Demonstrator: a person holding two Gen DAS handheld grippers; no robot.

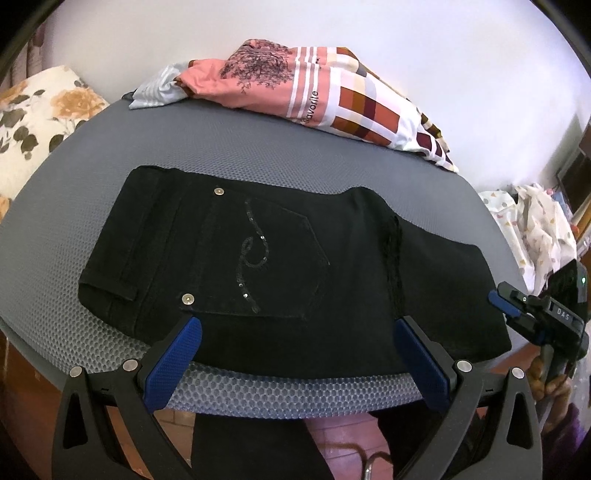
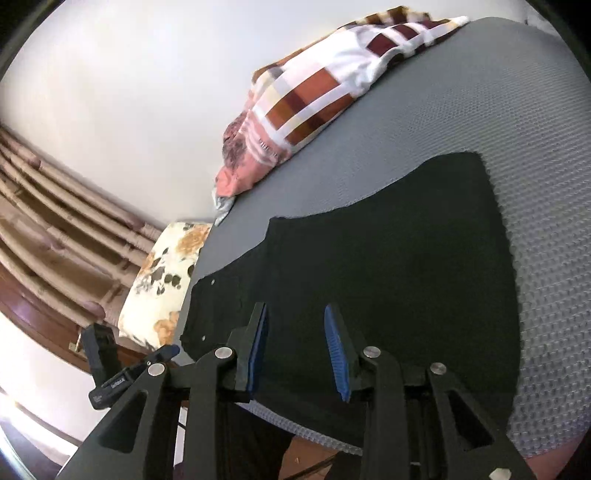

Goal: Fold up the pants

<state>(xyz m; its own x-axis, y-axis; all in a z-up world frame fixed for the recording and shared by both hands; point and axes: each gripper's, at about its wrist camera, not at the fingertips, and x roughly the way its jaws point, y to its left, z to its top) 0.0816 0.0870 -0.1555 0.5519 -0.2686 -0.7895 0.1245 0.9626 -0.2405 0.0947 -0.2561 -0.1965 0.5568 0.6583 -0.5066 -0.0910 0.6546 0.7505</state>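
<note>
We see the black pants (image 1: pixel 295 266) folded flat on the grey mat, sequined back pocket facing up.

A plain white wall (image 1: pixel 258 26) stood behind a grey honeycomb-textured mat (image 1: pixel 258 147). Folded patterned cloths (image 1: pixel 332 99) lay along its far edge. A floral cushion (image 1: pixel 40 122) sat to one side, with pleated beige curtains (image 2: pixel 55 210) beyond it. Reddish floor tiles (image 1: pixel 332 446) showed below, and bright light fell across the wall.
</note>
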